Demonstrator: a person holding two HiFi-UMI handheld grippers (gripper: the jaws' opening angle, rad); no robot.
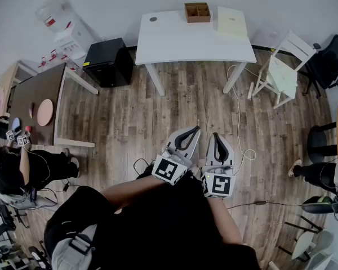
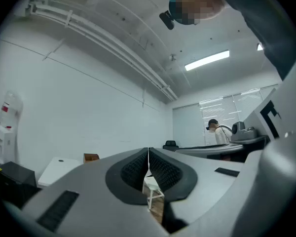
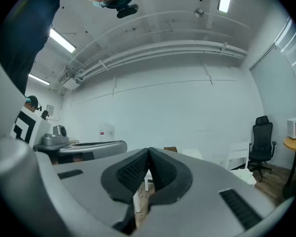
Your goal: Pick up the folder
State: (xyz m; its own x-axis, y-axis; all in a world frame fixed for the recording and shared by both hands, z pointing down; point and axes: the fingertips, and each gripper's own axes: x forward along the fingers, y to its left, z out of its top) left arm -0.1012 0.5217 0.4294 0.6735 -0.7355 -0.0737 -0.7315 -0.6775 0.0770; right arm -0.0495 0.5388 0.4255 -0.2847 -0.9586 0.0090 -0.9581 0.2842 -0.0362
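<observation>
The folder (image 1: 231, 21), pale yellow and flat, lies at the right end of a white table (image 1: 174, 41) on the far side of the room; a small wooden box (image 1: 197, 12) stands just left of it. I hold both grippers close to my body over the wooden floor, well short of the table. My left gripper (image 1: 197, 129) is shut with nothing between its jaws, which shows in the left gripper view too (image 2: 148, 149). Beside it my right gripper (image 1: 216, 135) is also shut and empty, its tips (image 3: 149, 150) pointing level toward the table.
A white chair (image 1: 284, 66) stands right of the table and a black cabinet (image 1: 108, 61) left of it. A white cable (image 1: 239, 122) trails over the floor ahead. A brown table (image 1: 36, 94) and another person (image 1: 11, 167) are at the left, a black office chair (image 1: 329, 61) at the right.
</observation>
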